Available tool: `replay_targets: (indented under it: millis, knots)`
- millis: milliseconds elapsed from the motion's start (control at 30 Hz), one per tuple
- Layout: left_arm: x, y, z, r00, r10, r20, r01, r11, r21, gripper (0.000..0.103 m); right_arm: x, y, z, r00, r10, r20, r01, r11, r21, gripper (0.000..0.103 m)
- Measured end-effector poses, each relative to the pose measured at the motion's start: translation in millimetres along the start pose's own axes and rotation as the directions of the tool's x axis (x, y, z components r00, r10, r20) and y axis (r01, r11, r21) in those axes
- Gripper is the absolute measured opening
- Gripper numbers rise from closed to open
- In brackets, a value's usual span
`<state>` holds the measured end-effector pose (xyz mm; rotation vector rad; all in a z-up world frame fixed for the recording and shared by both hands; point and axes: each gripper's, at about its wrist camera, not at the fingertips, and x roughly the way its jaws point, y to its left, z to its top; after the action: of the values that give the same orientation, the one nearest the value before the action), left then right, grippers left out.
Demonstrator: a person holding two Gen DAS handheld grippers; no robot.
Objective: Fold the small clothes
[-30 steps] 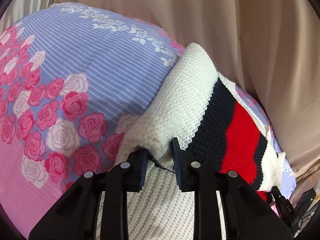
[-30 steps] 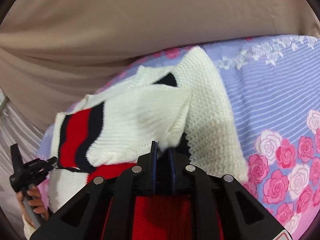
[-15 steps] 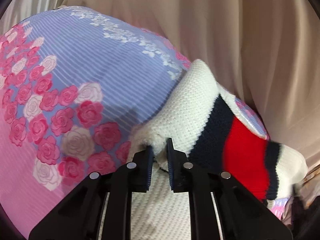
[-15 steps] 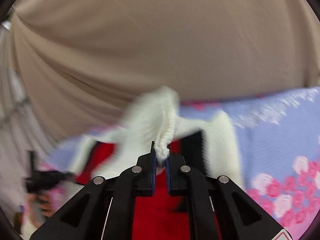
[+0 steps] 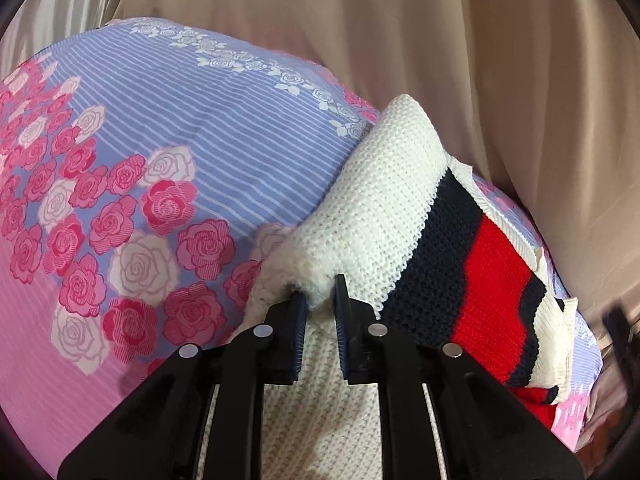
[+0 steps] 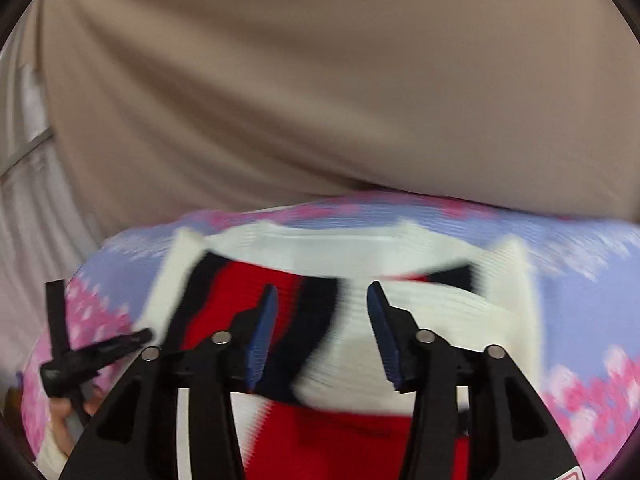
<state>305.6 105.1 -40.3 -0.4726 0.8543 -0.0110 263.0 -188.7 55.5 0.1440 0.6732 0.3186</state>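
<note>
The striped sweater (image 5: 404,240) lies folded on the rose-print bedspread (image 5: 168,128), the left tongs (image 5: 320,304) pinching its white edge while the right tongs (image 6: 320,320) hover spread above it.

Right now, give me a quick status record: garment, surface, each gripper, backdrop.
garment: white knit sweater with navy and red stripes, partly folded on the bed
surface: floral bedsheet, blue-striped with pink roses
left gripper: shut on a white fold of the sweater
right gripper: open, above the sweater, holding nothing; view blurred
backdrop: beige curtain
</note>
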Motion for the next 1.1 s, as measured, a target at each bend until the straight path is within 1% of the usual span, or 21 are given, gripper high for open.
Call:
replay_targets:
  millis: [133,200,333,367,400,433,467,533,600,633,667,733,767,800,867,900,933,1000,1033,1067,1100]
  knots:
    - [0,-2,-8,1.000,-0.006,0.016,0.006,1.000,0.016,0.013,83,56,25,0.991,0.093,-0.100,-0.099,0.993,-0.056,0.051]
    - [-3,0,-12,1.000,-0.007,0.027,0.006,1.000,0.025,0.013,110,80,27,0.982,0.121,-0.142,-0.132,0.989,-0.066,0.051]
    - [-7,-4,-23,0.999,0.002,0.048,-0.004,0.999,0.048,0.013,165,107,32,0.974,0.077,-0.215,-0.103,0.989,-0.111,0.051]
    - [-5,-5,-20,0.999,0.002,0.049,-0.004,0.999,0.045,0.013,173,109,33,0.972,0.055,-0.230,-0.086,0.988,-0.125,0.046]
    - [-5,-5,-22,0.999,0.001,0.050,-0.003,0.999,0.045,0.013,180,112,32,0.968,0.046,-0.245,-0.082,0.987,-0.140,0.035]
    - [-6,-6,-23,0.999,0.000,0.051,-0.003,0.999,0.047,0.013,182,116,33,0.966,0.046,-0.253,-0.087,0.985,-0.151,0.003]
    - [-7,-8,-28,0.999,0.001,0.052,-0.003,0.999,0.048,0.013,178,118,38,0.972,0.049,-0.229,-0.086,0.984,-0.155,0.005]
    - [-7,-10,-30,0.998,0.001,0.055,-0.004,0.999,0.045,0.012,150,130,51,0.987,0.109,-0.116,-0.129,0.976,-0.176,0.004]
    - [-7,-10,-30,0.998,0.009,0.059,-0.011,0.999,0.047,0.012,135,128,59,0.984,0.172,-0.043,-0.177,0.972,-0.153,0.004]
    - [-7,-11,-31,0.998,0.012,0.061,-0.015,0.999,0.048,0.012,138,125,59,0.985,0.170,-0.037,-0.173,0.975,-0.138,0.003]
    - [-7,-12,-32,0.998,0.017,0.064,-0.021,0.998,0.054,0.012,156,120,58,0.990,0.123,-0.073,-0.131,0.984,-0.123,0.003]
    - [-7,-15,-35,0.997,0.025,0.068,-0.029,0.998,0.059,0.012,198,116,46,0.979,0.030,-0.201,-0.058,0.989,-0.139,0.003]
    - [-7,-17,-35,0.997,0.027,0.069,-0.032,0.997,0.065,0.012,213,118,37,0.971,-0.015,-0.237,-0.027,0.984,-0.174,0.003]
    - [-8,-17,-35,0.997,0.027,0.069,-0.032,0.997,0.066,0.012,210,121,38,0.976,-0.020,-0.219,-0.021,0.982,-0.187,0.003]
    - [-8,-17,-35,0.997,0.021,0.069,-0.026,0.998,0.061,0.012,192,124,47,0.980,0.033,-0.198,-0.062,0.988,-0.141,0.005]
    - [-8,-17,-35,0.997,0.019,0.069,-0.023,0.998,0.058,0.012,175,124,52,0.984,0.080,-0.158,-0.100,0.987,-0.125,0.006]
    - [-8,-17,-35,0.998,0.018,0.068,-0.022,0.998,0.056,0.012,160,121,55,0.988,0.099,-0.116,-0.112,0.987,-0.118,0.008]
    - [-8,-16,-35,0.997,0.015,0.070,-0.019,0.998,0.052,0.012,135,110,55,0.991,0.117,-0.071,-0.124,0.987,-0.101,0.021]
    - [-8,-16,-35,0.997,0.013,0.070,-0.016,0.999,0.049,0.012,130,104,51,0.991,0.113,-0.077,-0.120,0.989,-0.090,0.036]
    - [-9,-15,-35,0.998,0.011,0.069,-0.014,0.999,0.047,0.013,129,100,46,0.990,0.106,-0.087,-0.114,0.990,-0.088,0.046]
    - [-9,-14,-35,0.998,0.007,0.068,-0.010,0.999,0.044,0.013,129,97,42,0.990,0.096,-0.099,-0.106,0.989,-0.100,0.046]
